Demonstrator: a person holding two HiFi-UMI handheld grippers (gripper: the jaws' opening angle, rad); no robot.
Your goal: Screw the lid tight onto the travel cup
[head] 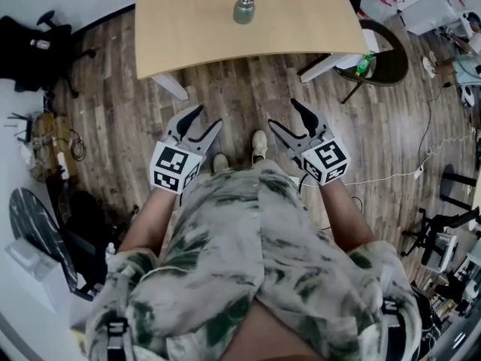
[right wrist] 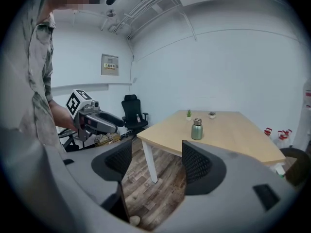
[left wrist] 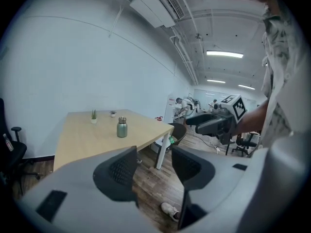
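**A:** Where is the travel cup?

**B:** The travel cup (head: pixel 243 9) stands upright on the pale wooden counter (head: pixel 188 36), towards its far side and well apart from both tools; a silvery lid (right wrist: pixel 197 121) sits on top of it; how tightly it sits I cannot tell.

**A:** And the left tool?

**B:** The left tool (head: pixel 209 117) is released; its two dark jaws stand apart with only the wooden floor (head: pixel 248 96) showing between them; it is held low in front of the person's body, short of the counter's near edge.

**A:** The right one?

**B:** The right tool (head: pixel 283 113) is released as well; its jaws are spread and nothing lies between them; it is level with the left tool, the two side by side, both aimed towards the counter.

**A:** Anything else nearby?

**B:** Two small plant pots (left wrist: pixel 94 116) stand on the counter beyond the cup; the person's shoes (head: pixel 258 145) show on the floor between the tools; a black office chair (right wrist: pixel 132 111) stands by the wall off to the person's left.
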